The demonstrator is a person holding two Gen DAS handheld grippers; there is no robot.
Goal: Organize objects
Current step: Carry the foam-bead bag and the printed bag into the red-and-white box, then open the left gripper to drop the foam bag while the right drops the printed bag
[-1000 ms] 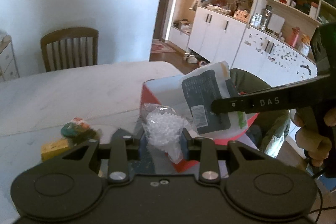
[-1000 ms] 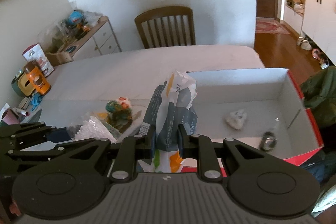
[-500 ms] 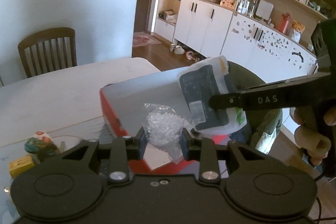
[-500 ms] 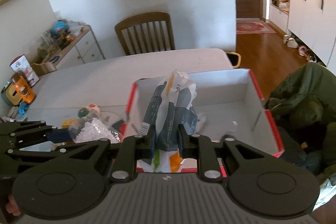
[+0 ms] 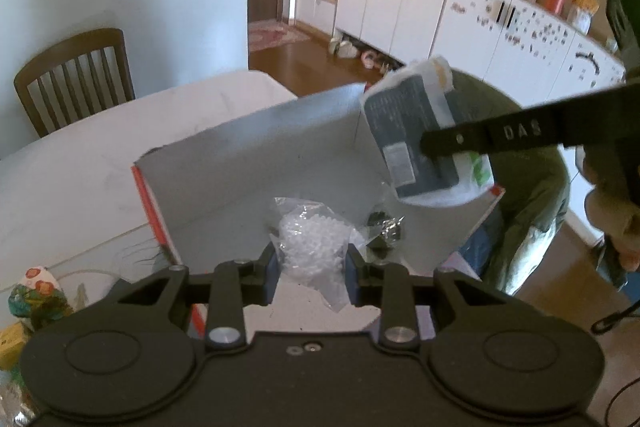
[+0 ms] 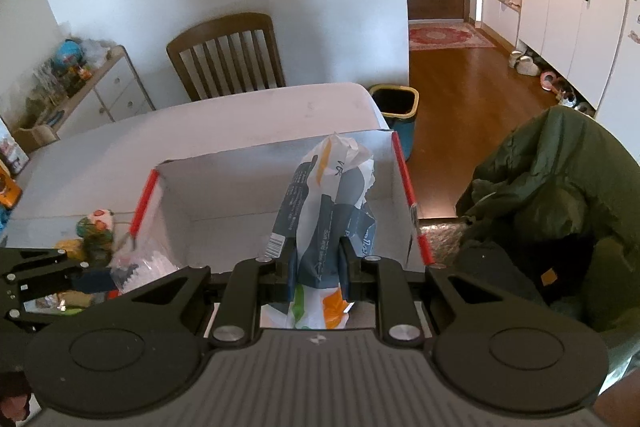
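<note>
Both grippers are now hanging over the open box, where a second ago they were beside it over the bench.

From the left wrist, the left gripper (image 5: 311,259) is holding a clear bag of white pellets (image 5: 310,243) between its jaws, which are closing on the bag's sides. The bag is hanging above the near part of the box (image 5: 248,163), a white cardboard box with red edges sitting on the white bench (image 5: 80,155). A small dark item (image 5: 382,227) is lying on the box floor just beyond the bag. To the right, the right gripper (image 5: 430,143) is reaching in, pinching a grey and white packet (image 5: 416,131) over the far right corner of the box.

From the right wrist, the jaws are gripping the packet (image 6: 324,211) narrowly near its lower half, and it is standing upright above the box (image 6: 224,195). At the left edge the left gripper (image 6: 96,277) is showing with the pellet bag (image 6: 140,263). A wooden chair (image 6: 228,55) is standing behind the bench (image 6: 240,115).
</note>
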